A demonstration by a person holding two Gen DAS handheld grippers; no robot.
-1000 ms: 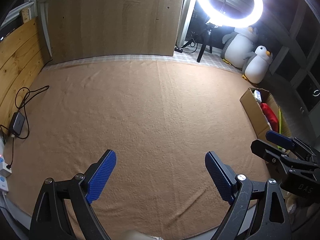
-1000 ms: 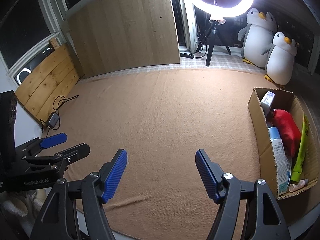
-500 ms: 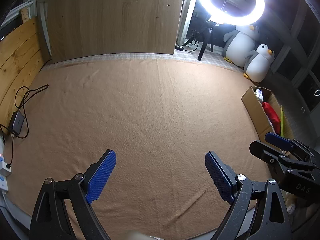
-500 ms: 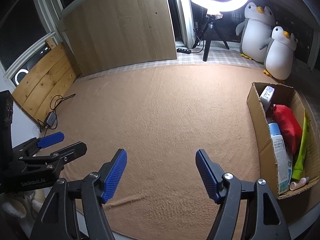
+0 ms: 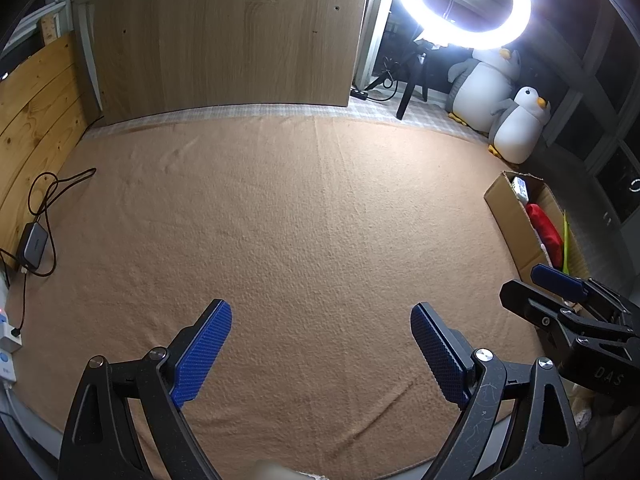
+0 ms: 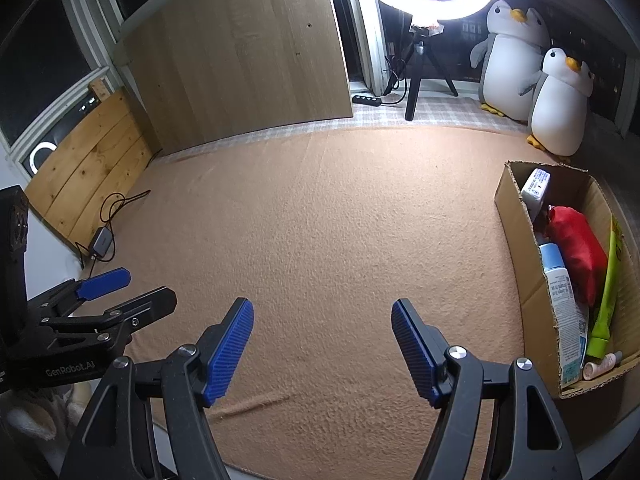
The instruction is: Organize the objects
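A cardboard box [image 6: 516, 216] stands at the right edge of the tan blanket [image 6: 320, 220]. It holds a red pouch [image 6: 580, 248], a white and blue tube [image 6: 562, 300], a green tube [image 6: 606, 300], a white packet [image 6: 536, 188] and a small pink tube [image 6: 600, 366]. The box also shows in the left wrist view [image 5: 508, 216]. My right gripper [image 6: 322, 346] is open and empty, left of the box. My left gripper [image 5: 320, 352] is open and empty over bare blanket. Each gripper shows at the edge of the other's view.
Two plush penguins [image 6: 536, 84] sit at the back right beside a lit ring light on a tripod [image 6: 420, 76]. A wooden board [image 6: 240, 64] leans at the back. A charger with cables [image 5: 34, 240] lies at the left edge.
Both views have shifted slightly, as the grippers drift back and a little upward. Both stay open and empty.
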